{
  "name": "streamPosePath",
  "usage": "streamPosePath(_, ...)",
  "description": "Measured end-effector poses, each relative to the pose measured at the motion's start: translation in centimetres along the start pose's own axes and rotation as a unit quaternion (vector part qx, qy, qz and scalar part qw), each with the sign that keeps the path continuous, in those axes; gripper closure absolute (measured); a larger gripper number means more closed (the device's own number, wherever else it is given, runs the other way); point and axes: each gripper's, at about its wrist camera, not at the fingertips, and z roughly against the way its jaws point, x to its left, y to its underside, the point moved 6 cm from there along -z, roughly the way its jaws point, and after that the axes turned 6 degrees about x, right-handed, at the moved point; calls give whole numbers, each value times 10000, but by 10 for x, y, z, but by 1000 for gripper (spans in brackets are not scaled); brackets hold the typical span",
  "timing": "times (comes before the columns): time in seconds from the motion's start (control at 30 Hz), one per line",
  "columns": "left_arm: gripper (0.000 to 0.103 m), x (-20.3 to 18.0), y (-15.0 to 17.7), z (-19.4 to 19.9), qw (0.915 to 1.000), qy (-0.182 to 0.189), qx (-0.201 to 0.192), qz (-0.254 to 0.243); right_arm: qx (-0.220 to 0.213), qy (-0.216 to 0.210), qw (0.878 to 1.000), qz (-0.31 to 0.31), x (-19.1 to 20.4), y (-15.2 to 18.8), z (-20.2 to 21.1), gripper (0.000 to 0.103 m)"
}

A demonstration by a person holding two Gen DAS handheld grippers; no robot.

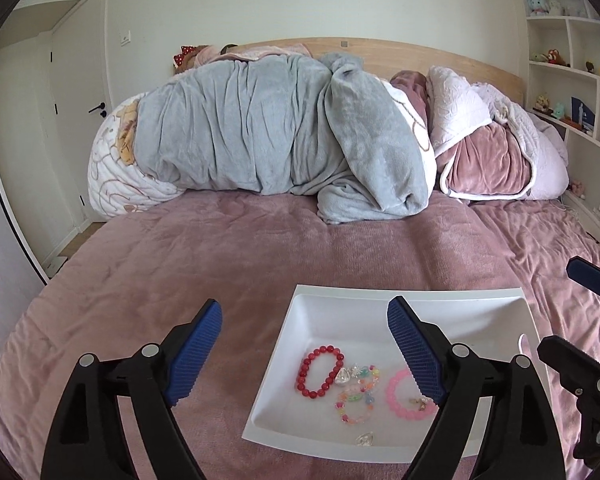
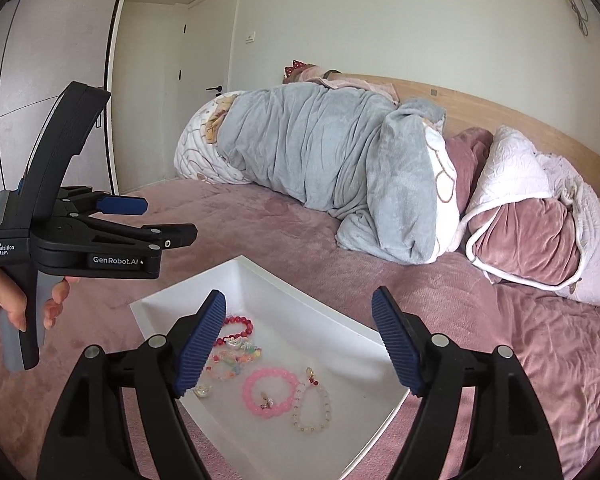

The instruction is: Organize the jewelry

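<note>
A white tray lies on the pink bed cover. In it are a red bead bracelet, a multicoloured bead bracelet, a pink bracelet, a pale bead bracelet and clear charms. My left gripper is open above the tray's left side, with a hand on its grip. Over the tray's near part my right gripper is open too. Neither gripper holds anything.
At the head of the bed lie a rolled grey blanket and pink and white quilts, against a wooden headboard. Shelves with toys stand on the right. A door and wardrobe are on the left.
</note>
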Motion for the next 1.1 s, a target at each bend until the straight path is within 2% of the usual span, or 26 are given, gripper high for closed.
streamPosePath(0.23, 10, 3, 1, 54, 9993, -26, -365, -92, -188, 17, 9997, 145, 18, -9, 31, 15)
streamPosePath(0.33, 9, 8, 8, 76, 9989, 12, -473, -9, -222, 22, 9997, 86, 25, -9, 43, 5)
streamPosePath(0.57, 4, 24, 39, 115, 9957, -88, -876, 304, -222, -40, 9997, 52, 42, -1, 70, 5)
streamPosePath(0.77, 4, 20, 73, 128, 9940, -340, -1028, 172, -298, 49, 9995, -20, 49, 10, 88, 5)
streamPosePath(1.1, 4, 8, 126, 117, 9884, -582, -1271, 602, -131, 295, 9986, -415, 36, 58, 90, 5)
